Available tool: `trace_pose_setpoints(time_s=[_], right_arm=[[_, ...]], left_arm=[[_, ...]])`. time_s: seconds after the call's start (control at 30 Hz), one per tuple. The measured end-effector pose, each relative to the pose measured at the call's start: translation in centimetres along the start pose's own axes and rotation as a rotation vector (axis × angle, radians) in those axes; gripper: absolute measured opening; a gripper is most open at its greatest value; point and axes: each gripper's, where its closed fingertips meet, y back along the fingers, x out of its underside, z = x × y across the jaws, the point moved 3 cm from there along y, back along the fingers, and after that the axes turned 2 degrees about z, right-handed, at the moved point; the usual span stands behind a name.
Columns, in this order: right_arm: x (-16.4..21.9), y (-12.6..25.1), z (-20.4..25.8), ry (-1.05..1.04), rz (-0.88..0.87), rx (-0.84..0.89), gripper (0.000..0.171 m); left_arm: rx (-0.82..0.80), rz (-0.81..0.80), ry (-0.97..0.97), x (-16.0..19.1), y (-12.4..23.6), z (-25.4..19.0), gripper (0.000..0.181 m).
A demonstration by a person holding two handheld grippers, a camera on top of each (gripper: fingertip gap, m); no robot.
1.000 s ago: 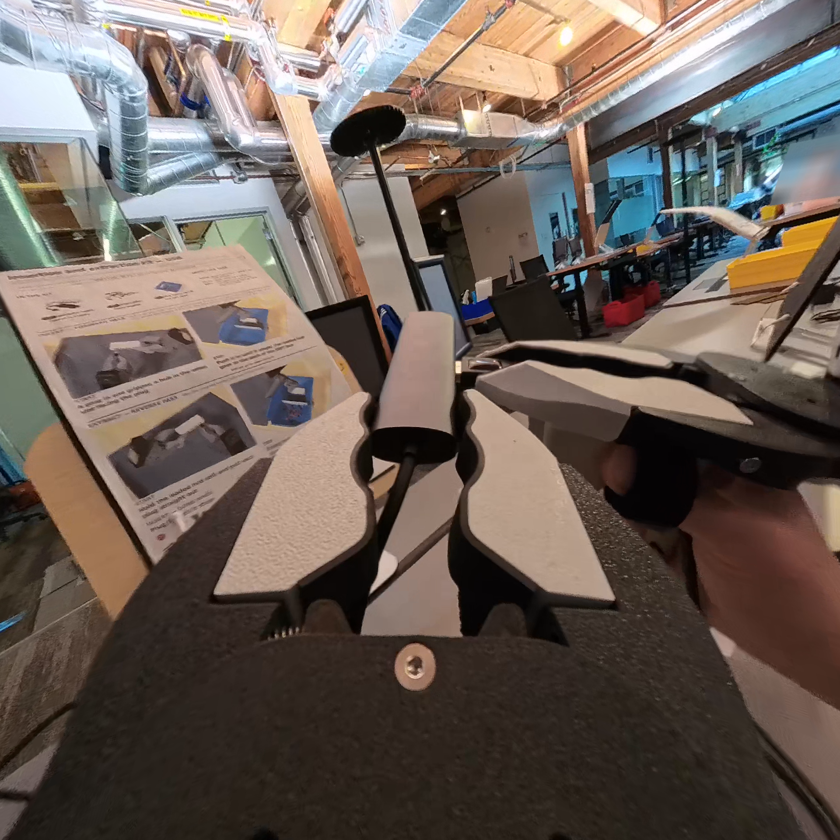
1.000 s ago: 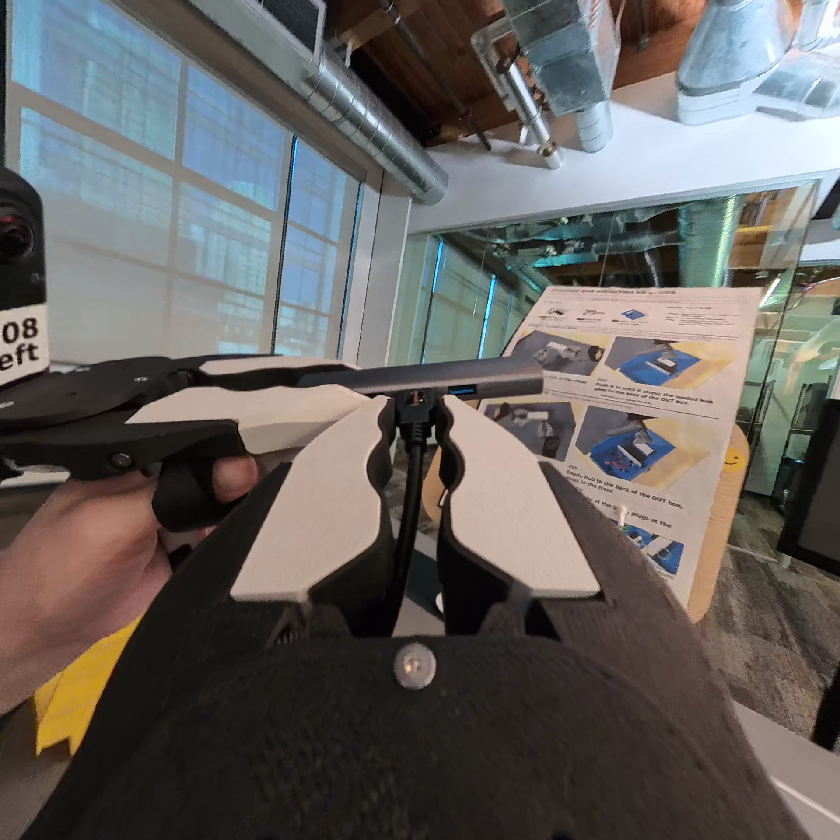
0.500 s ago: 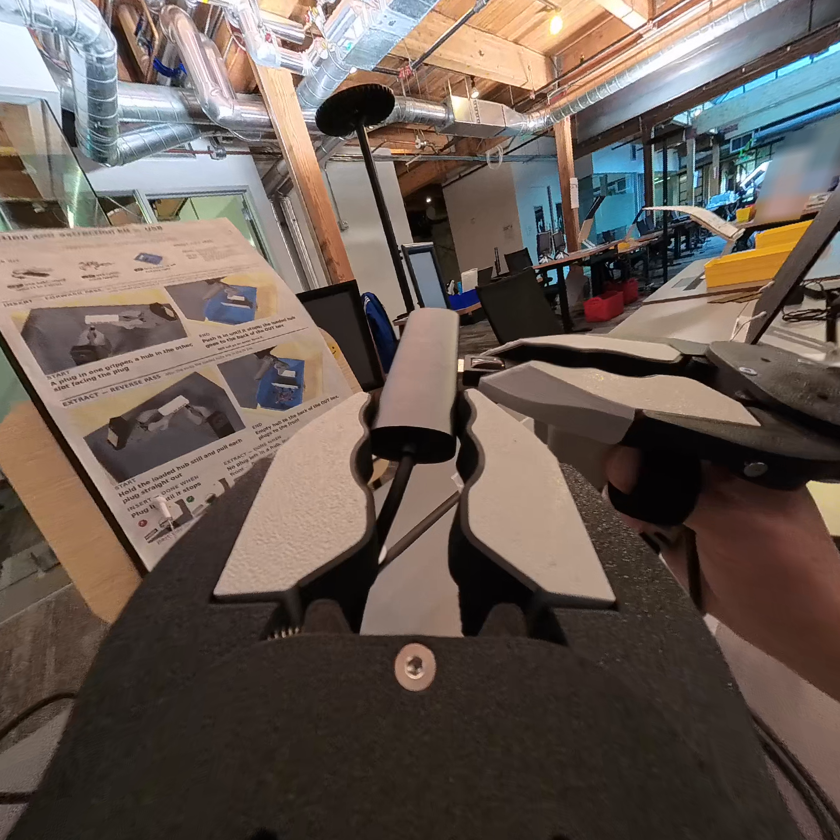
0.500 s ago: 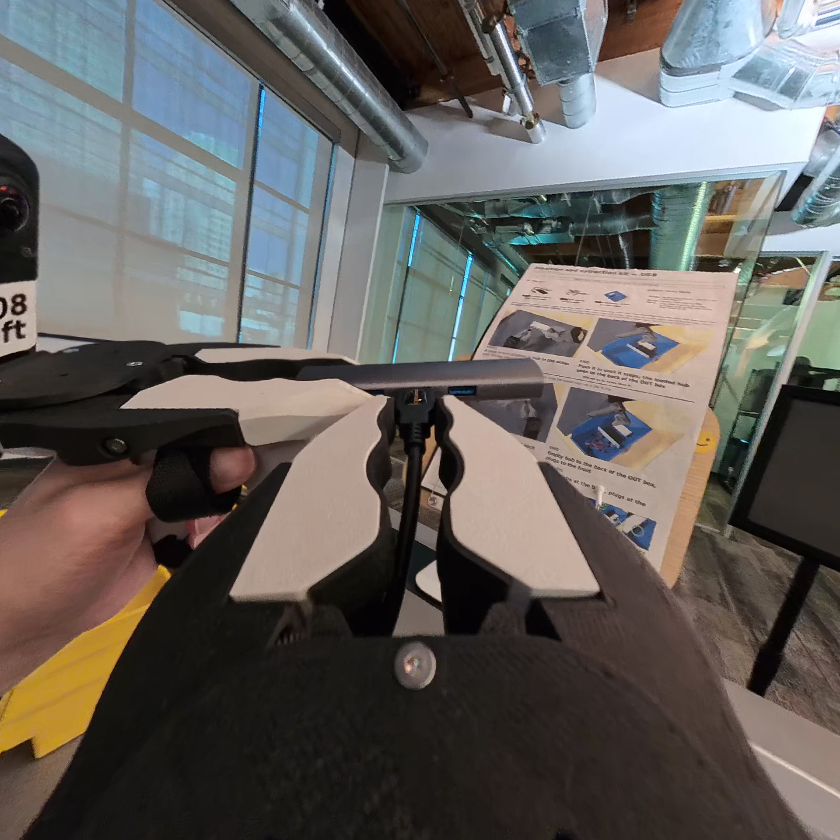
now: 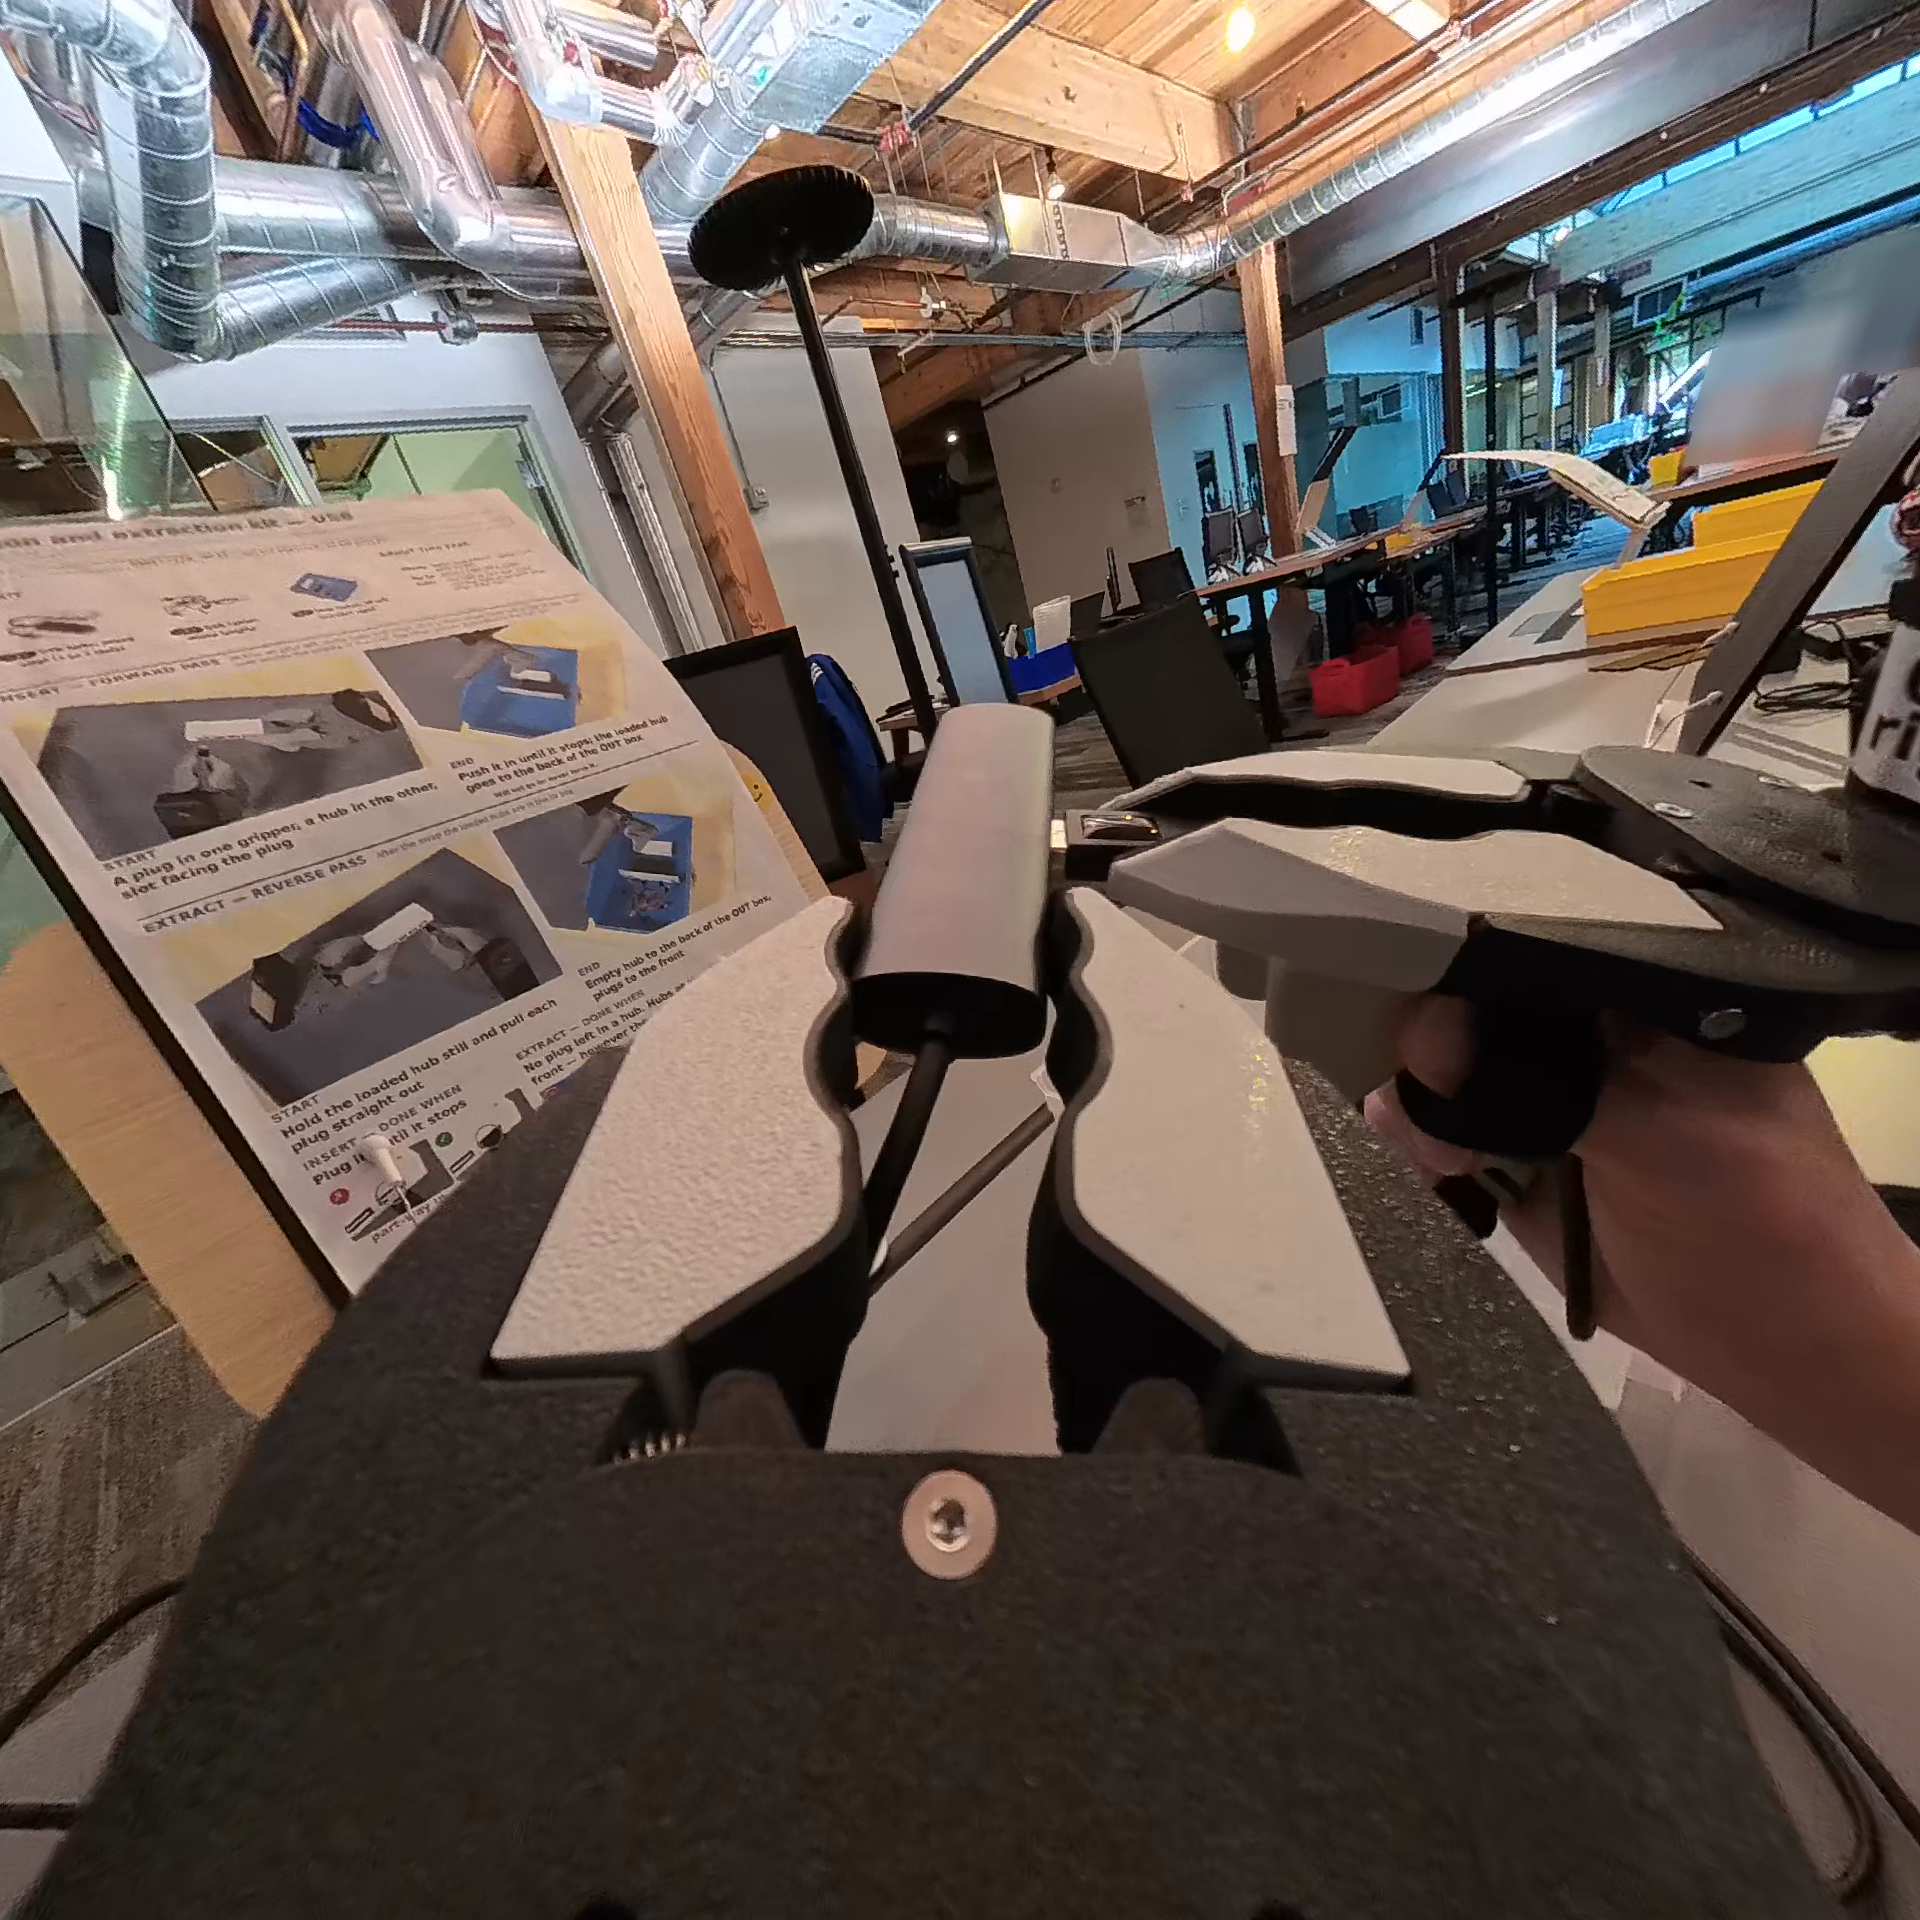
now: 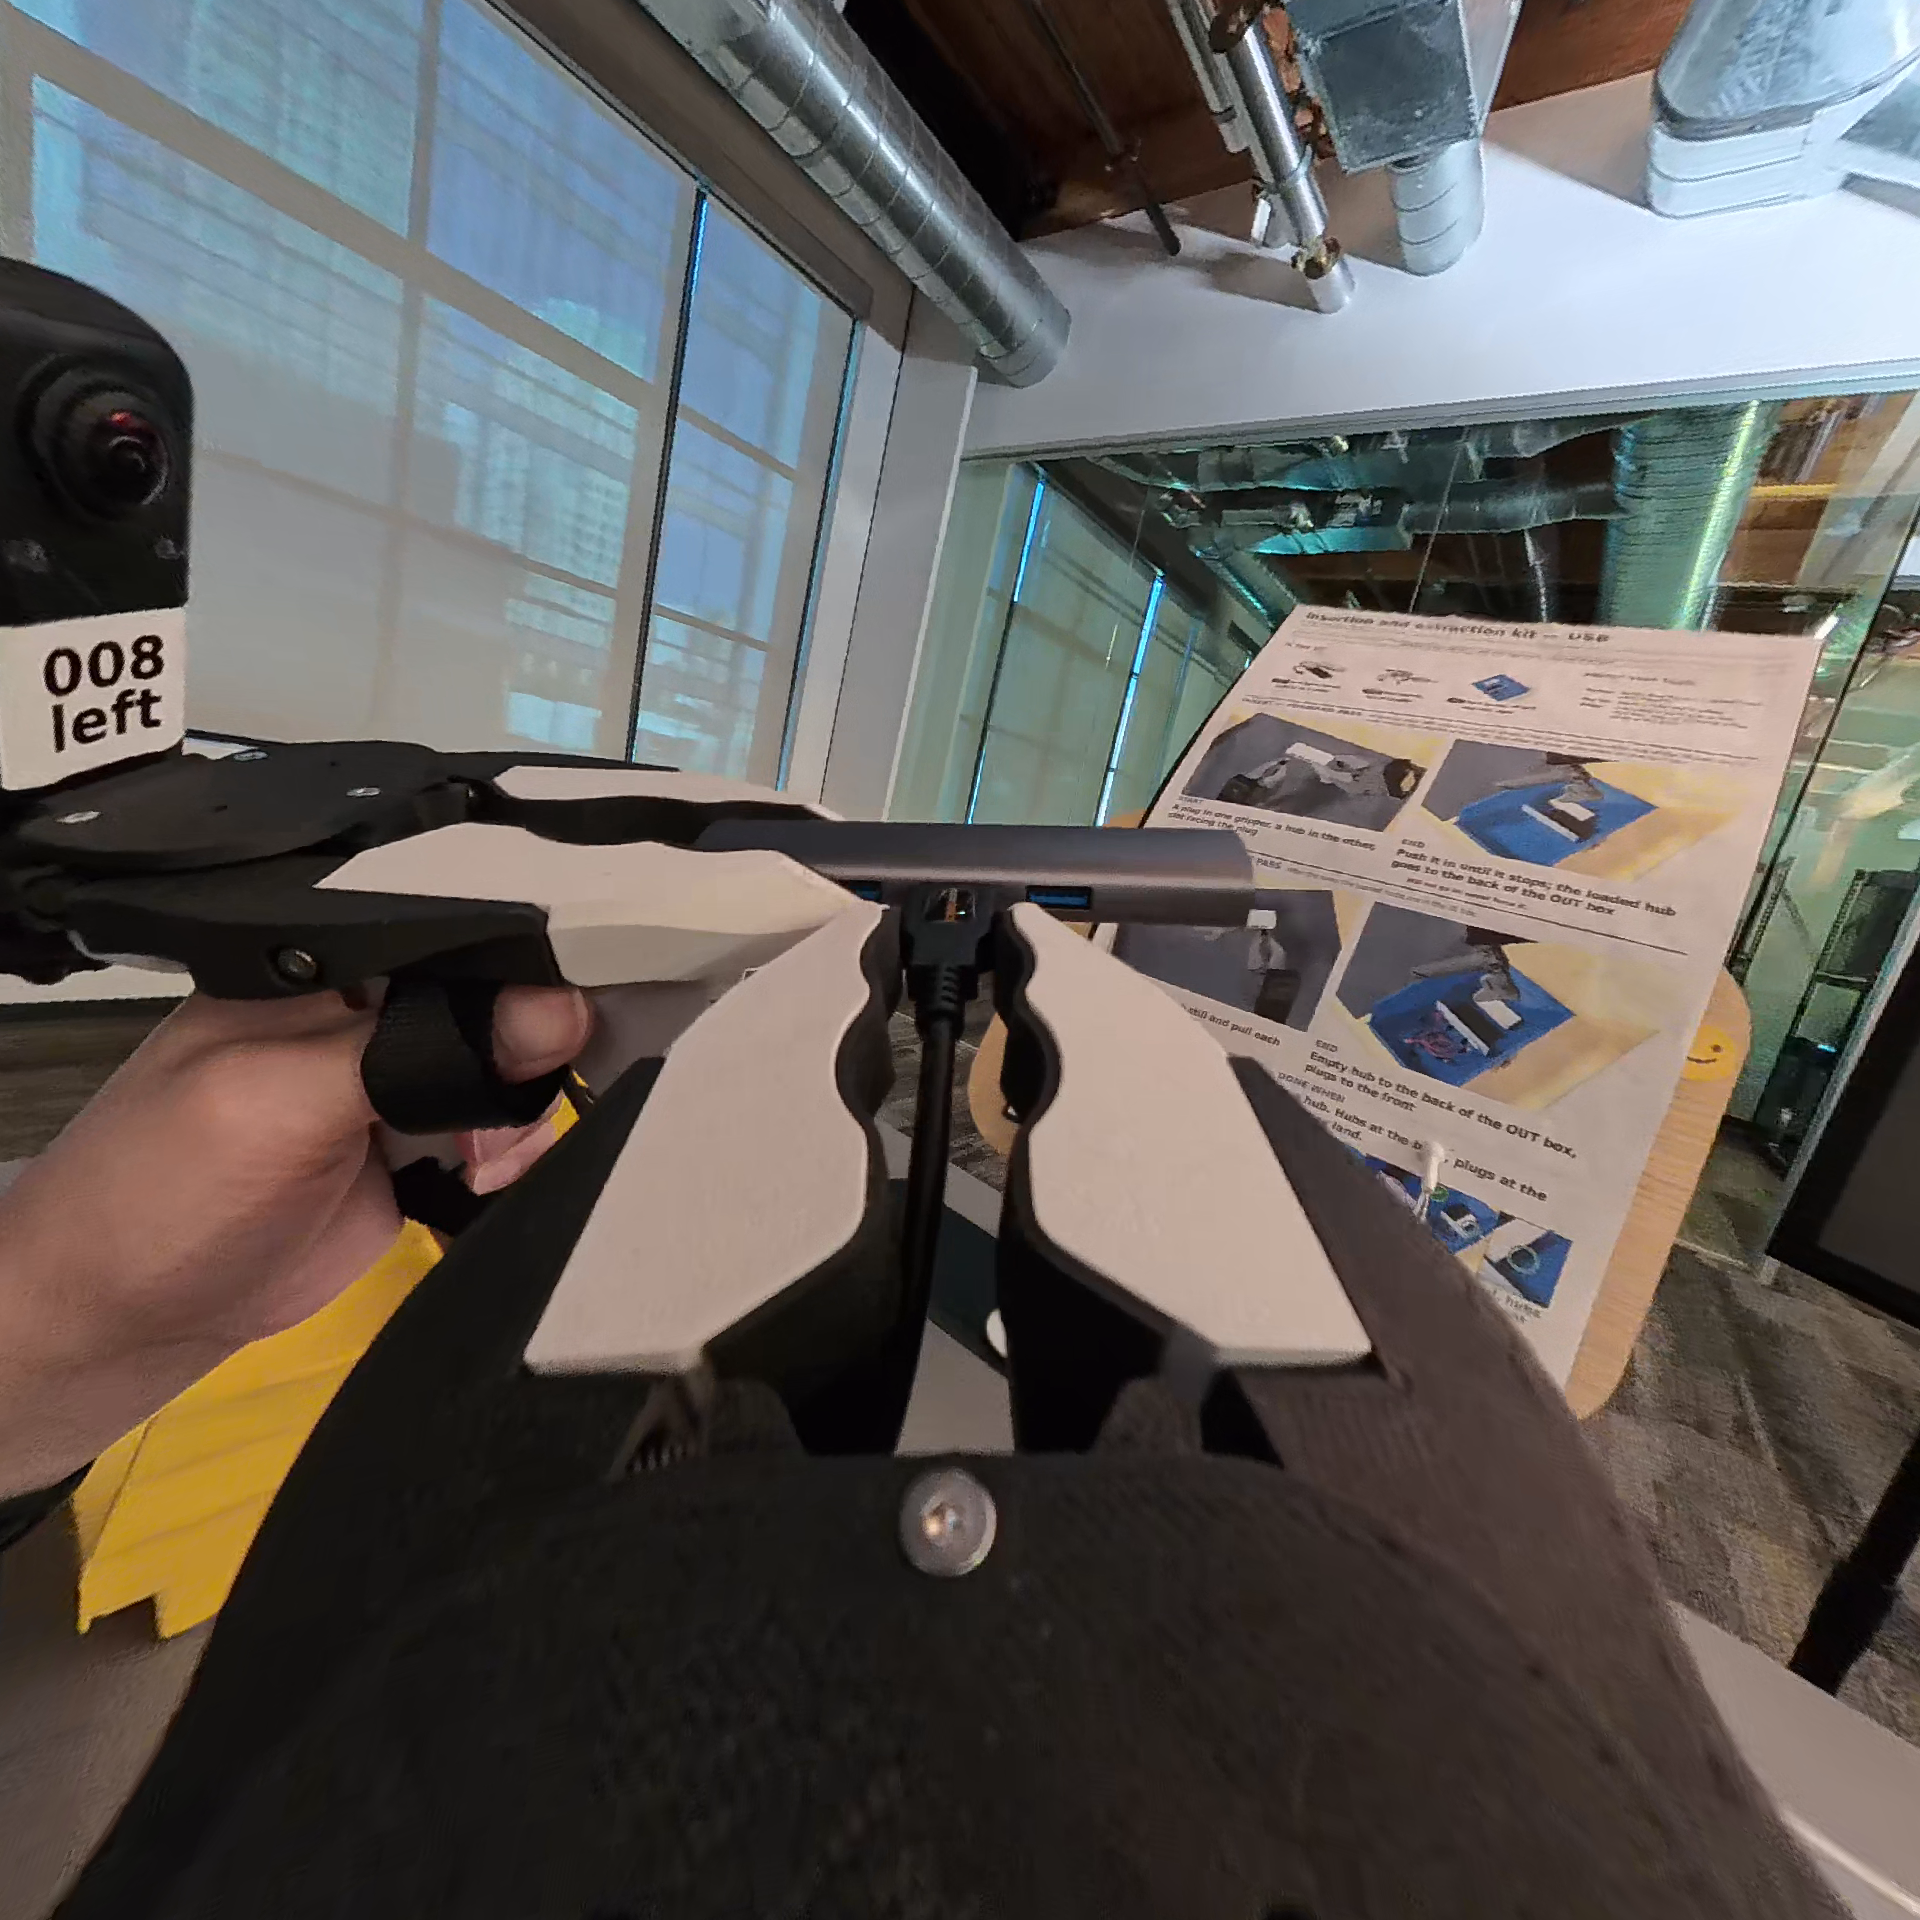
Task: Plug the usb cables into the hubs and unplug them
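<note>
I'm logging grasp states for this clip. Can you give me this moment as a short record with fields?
left gripper: shut on the USB hub, held near its cabled end
right gripper: shut on the USB plug
plug and hub: plug at the hub's side port, metal tip partly visible
backdrop: instruction sheet propped behind

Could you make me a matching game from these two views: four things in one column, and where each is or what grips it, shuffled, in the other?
Things:
1. hub
2. USB plug
3. instruction sheet
4. yellow bin

Places or states:
A. propped upright on a wooden board
B. clamped by the left gripper
C. far off on a table, at the right of the left wrist view
D. clamped by the right gripper, its tip at the hub's side

Pairs: 1-B, 2-D, 3-A, 4-C
</note>
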Motion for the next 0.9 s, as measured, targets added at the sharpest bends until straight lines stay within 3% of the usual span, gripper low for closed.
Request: trace_pose_setpoints(time_s=[0.33, 0.7, 0.9], right_arm=[[0.33, -0.15, 0.04, -0.001, 0.022, 0.06, 0.017], [0.41, -0.03, -0.46, -0.034, 0.031, -0.073, 0.018], [0.53, -0.29, -0.07, -0.006, 0.041, 0.041, 0.017]], left_arm=[[0.013, 0.015, 0.039, 0.32, -0.21, 0.22, 0.034], [-0.005, 0.024, -0.006, 0.28, -0.29, 0.06, 0.034], [-0.017, 0.028, 0.016, 0.26, -0.22, 0.34, 0.034]])
